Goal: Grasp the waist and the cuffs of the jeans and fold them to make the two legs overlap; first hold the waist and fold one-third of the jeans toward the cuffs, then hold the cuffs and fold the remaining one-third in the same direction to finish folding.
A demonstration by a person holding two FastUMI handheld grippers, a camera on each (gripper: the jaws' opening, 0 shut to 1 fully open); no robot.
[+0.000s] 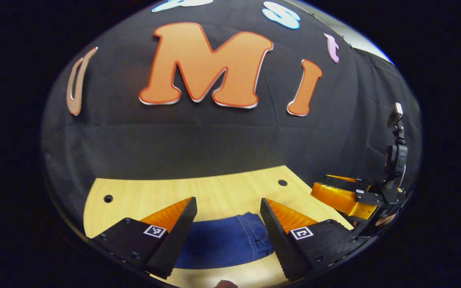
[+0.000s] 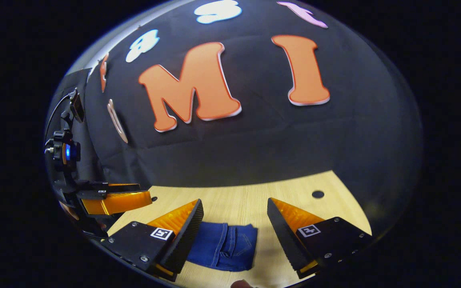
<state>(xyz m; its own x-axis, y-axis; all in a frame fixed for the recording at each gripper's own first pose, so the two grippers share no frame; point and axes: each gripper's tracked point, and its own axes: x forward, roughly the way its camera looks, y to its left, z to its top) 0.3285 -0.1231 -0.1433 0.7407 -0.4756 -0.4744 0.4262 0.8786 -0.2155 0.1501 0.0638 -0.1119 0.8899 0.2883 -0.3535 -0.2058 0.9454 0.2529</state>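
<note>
Folded blue jeans [image 1: 224, 240] lie flat on the wooden counter [image 1: 222, 192], near its front edge. In the left gripper view, the left hand-held gripper [image 1: 228, 216] hovers above them with its fingers spread wide and nothing between them; the fingers cover the left and right ends of the jeans, so their full outline cannot be made out. The right hand-held gripper [image 1: 344, 196] appears at the far right, partly cut off by the picture's edge. In the right gripper view, that gripper [image 2: 234, 218] is likewise spread and empty, the jeans [image 2: 224, 246] below it, their left part hidden behind its left finger. Small holes [image 2: 317, 194] mark the counter.
</note>
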